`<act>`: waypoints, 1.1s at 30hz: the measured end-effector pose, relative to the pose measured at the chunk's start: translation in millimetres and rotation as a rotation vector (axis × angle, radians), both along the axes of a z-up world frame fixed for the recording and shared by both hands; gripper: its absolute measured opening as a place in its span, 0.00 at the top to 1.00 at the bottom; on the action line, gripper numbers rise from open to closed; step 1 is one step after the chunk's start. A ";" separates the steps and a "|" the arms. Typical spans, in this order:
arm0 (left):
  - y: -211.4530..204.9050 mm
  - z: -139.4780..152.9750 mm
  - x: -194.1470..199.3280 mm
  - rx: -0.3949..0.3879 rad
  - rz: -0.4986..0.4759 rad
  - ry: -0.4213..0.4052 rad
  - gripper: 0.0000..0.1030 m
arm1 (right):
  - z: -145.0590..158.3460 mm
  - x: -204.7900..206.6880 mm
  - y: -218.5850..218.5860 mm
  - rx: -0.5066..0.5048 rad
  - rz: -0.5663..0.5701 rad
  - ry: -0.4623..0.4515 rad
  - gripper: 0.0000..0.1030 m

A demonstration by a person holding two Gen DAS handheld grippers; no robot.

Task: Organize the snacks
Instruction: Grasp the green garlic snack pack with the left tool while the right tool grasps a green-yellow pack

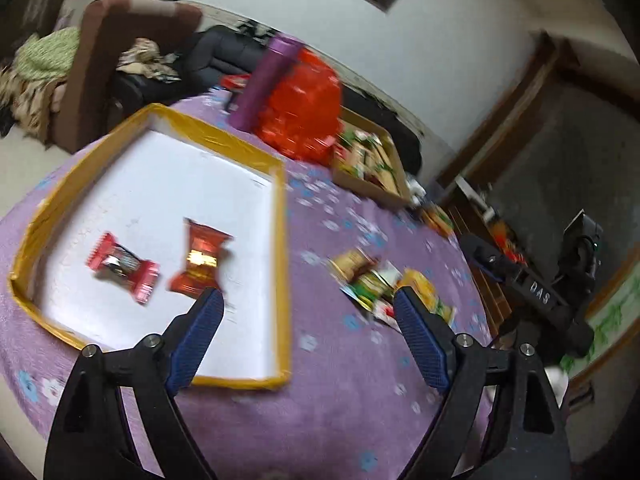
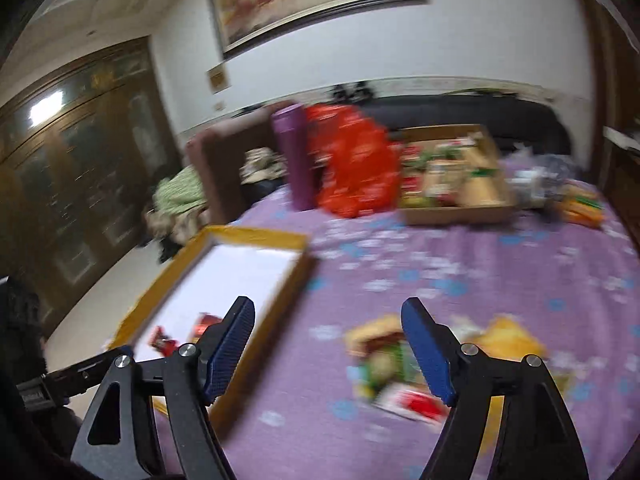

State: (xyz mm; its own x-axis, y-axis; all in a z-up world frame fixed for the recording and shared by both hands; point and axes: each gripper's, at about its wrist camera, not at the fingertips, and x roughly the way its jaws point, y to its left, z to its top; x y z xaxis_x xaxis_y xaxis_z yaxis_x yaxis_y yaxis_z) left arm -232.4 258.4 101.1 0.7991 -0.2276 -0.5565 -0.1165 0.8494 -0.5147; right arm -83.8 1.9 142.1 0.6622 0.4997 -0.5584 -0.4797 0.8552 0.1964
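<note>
"DAS" was readable on the right gripper (image 1: 536, 296); wrapper print was too blurred. Two red candies (image 1: 122, 266) lay in the yellow-rimmed tray (image 1: 280, 240), just beyond the left gripper (image 1: 308, 312). A loose snack pile (image 2: 384, 364) lay between the right gripper's spread jaws. Both grippers gaped, empty.

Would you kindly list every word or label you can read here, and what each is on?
"DAS": white letters on the black right gripper body in the left wrist view.
Wrappers of the two red candies in the yellow-rimmed white tray: print blurred, unreadable.
Loose snack packets on the purple cloth: blurred, unreadable.
</note>
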 end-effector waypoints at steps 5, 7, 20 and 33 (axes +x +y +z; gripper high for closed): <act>-36.7 -1.3 14.8 -0.005 -0.086 0.057 0.18 | -13.0 15.6 -100.2 0.064 -0.153 0.096 0.25; -55.6 -7.4 23.4 0.001 -0.127 0.091 0.33 | -24.5 23.3 -129.7 0.076 -0.188 0.146 0.24; -115.3 -15.3 51.9 0.138 -0.188 0.159 0.39 | -84.0 64.3 -145.2 -0.021 -0.193 0.237 0.34; -137.7 -26.7 92.7 0.232 -0.226 0.177 0.39 | -128.1 98.0 -136.6 -0.056 -0.170 0.336 0.58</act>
State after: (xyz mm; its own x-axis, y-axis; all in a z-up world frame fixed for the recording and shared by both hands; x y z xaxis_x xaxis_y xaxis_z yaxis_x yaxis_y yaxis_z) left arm -139.6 120.7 74.4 0.6299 -0.2390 -0.7390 0.0175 0.9556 -0.2941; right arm 14.2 -134.6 14.1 0.5087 0.3608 -0.7817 -0.2471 0.9309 0.2689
